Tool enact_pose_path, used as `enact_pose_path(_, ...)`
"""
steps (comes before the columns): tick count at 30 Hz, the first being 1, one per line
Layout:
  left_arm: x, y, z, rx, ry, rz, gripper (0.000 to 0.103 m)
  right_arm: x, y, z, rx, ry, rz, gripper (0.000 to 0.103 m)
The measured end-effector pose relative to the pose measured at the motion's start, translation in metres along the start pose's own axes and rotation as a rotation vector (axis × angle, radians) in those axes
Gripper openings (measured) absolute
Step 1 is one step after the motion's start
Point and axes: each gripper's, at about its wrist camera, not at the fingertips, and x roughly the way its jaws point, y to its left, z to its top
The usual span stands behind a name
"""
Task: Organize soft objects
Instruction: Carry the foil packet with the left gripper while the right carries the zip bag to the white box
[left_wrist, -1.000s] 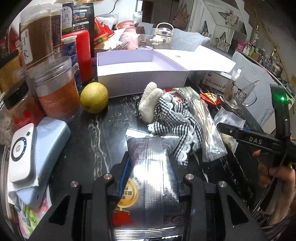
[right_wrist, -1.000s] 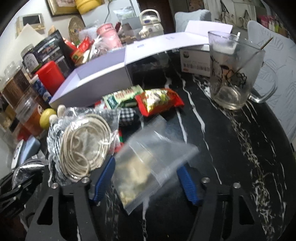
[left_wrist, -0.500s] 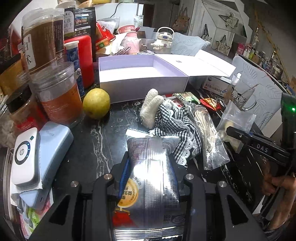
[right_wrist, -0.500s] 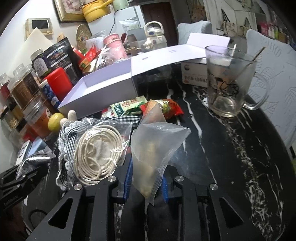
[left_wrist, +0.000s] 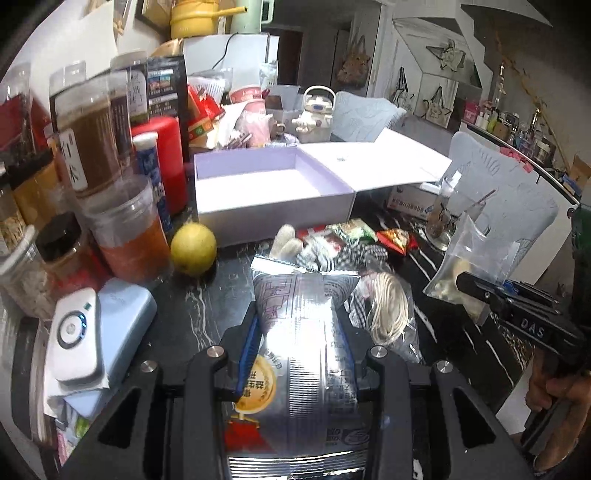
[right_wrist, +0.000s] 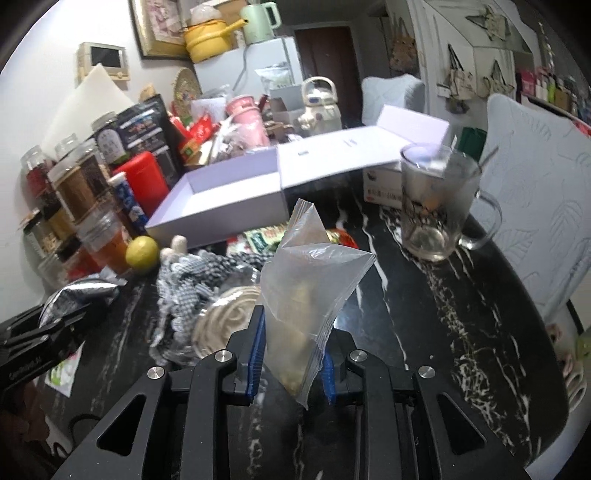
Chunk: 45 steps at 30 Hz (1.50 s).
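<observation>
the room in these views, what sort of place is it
Probably a home kitchen or dining corner: a white fridge topped with a yellow pot, food jars crowding a black marble table.

The letters "DAS" stand in white on the black body of the right gripper (left_wrist: 480, 291). The silver foil packet (left_wrist: 303, 354), the jars and the small carton carry print too blurred or small to read.

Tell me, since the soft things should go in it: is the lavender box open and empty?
Open and empty: the box has its lid folded out flat beside it, and only bare floor shows inside.
</observation>
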Motion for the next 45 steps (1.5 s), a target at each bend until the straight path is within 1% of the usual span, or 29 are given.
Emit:
enact_pose_path(5, -0.008, -0.002, 0.014, 0.010, -0.032, 0.022, 0.037, -0.011, 0.013, 0.010, -0.036, -0.031, 0.034, 0.026)
enact_pose_path(13, -0.013, -0.003, 0.044, 0.015, -0.079, 0.034, 0.037, -0.012, 0.026, 0.036, -0.092, -0.063, 0.064, 0.026)
enact_pose_path(25, -0.002, 0.002, 0.108, 0.047, -0.166, 0.048, 0.037, 0.004, 0.040, 0.097, -0.156, -0.114, 0.104, 0.026)
enact_pose_path(34, 0.024, 0.010, 0.159, 0.047, -0.216, 0.049, 0.037, 0.024, 0.046, 0.143, -0.195, -0.147, 0.139, 0.026)
enact_pose_path(39, 0.044, 0.017, 0.183, 0.031, -0.229, 0.051, 0.037, 0.042, 0.050, 0.167, -0.213, -0.159, 0.149, 0.026)
enact_pose_path(45, 0.071, 0.031, 0.207, -0.001, -0.234, 0.087, 0.037, 0.070, 0.055, 0.194, -0.237, -0.165, 0.148, 0.026)
